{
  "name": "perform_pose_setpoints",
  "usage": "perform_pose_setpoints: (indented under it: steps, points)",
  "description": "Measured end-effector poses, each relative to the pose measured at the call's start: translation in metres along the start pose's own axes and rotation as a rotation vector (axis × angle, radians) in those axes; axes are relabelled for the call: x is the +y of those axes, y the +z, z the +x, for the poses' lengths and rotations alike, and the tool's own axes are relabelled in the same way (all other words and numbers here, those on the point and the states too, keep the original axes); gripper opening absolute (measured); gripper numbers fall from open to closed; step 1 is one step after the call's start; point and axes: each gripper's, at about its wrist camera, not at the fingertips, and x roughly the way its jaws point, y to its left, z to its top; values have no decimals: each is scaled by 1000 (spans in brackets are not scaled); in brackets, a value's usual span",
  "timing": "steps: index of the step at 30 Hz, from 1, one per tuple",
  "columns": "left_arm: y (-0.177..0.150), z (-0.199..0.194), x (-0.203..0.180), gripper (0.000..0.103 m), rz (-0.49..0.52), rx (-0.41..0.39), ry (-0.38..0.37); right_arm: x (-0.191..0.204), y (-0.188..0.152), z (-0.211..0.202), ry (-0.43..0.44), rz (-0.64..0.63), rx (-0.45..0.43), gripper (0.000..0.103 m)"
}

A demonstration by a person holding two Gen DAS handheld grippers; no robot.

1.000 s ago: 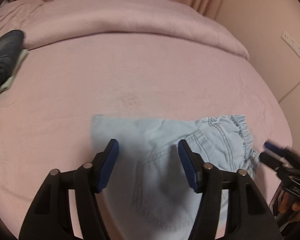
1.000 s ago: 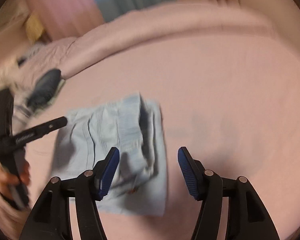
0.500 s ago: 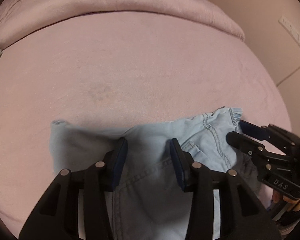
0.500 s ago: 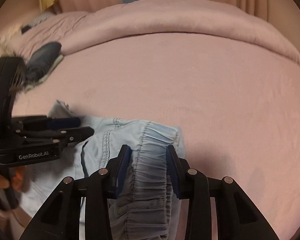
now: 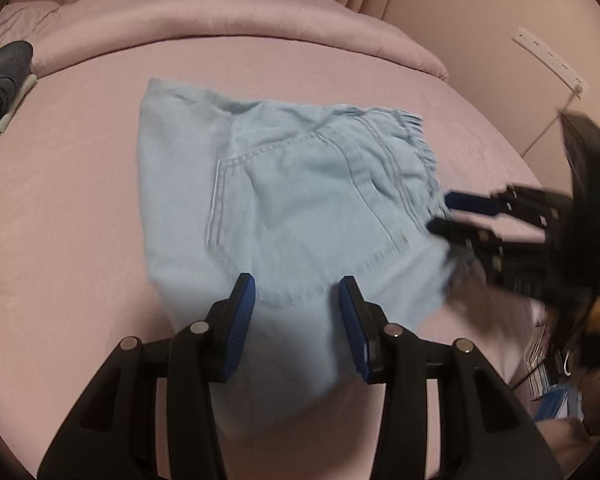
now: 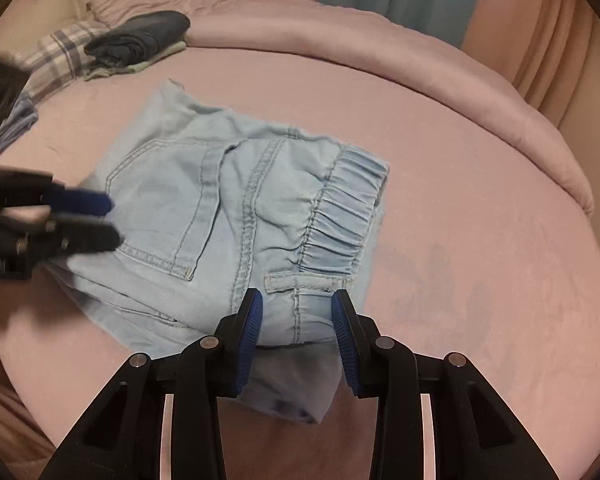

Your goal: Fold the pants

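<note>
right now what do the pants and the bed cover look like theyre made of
Pants: light blue denim, probably thin and soft; matte, with doubled topstitched seams, a patch pocket and a gathered elastic waistband.
Bed cover: pink, matte, slightly fuzzy, perhaps brushed cotton or fleece; it shows soft creases and no sheen.

The left gripper (image 5: 296, 284) points forward and steeply down, its black arms spread in a V towards the camera and its blue-padded jaws standing upright, level with each other. They are part-way closed on a fold of the pants (image 5: 300, 200), whose cloth rises between them. The right gripper (image 6: 297, 296) is angled down in much the same way, and its jaws pinch the cloth just below the belt loop. Each gripper shows in the other's view, blurred and turned on its side so one jaw sits above the other, with both tips at the cloth's edge.
</note>
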Motion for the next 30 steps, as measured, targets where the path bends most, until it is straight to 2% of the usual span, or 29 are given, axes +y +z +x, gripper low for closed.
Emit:
perform_pose_setpoints:
  steps: [2,6,9,11,13,14,17,21,23,26,30]
  points:
    - [-3,-14,6,43,-32,-10,-19,-6,13,-12,21,53,19,37]
    - [-15,-42,26,43,-119,-70,8,5,51,-29,195,67,-91,37]
    - [-23,-37,41,41,-235,-55,-22,27,87,1,326,29,-76,37]
    - [-27,-29,46,41,-298,-33,-70,44,111,29,361,3,-45,37]
    - [-30,-21,49,35,-354,-11,-105,62,131,59,388,-11,9,34]
    - [-31,-20,49,33,-363,-10,-112,68,134,69,378,-15,31,32]
    - [-32,-17,40,32,-327,-9,-72,82,135,98,310,-40,120,31]
    - [-32,-15,24,32,-260,4,-18,68,135,102,325,19,128,30]
    - [-31,-19,18,32,-234,8,5,56,132,88,346,70,101,30]
    - [-27,-25,9,34,-212,-6,38,44,117,51,342,75,28,30]
    - [-16,-30,-9,35,-149,-28,101,18,81,6,265,40,-45,31]
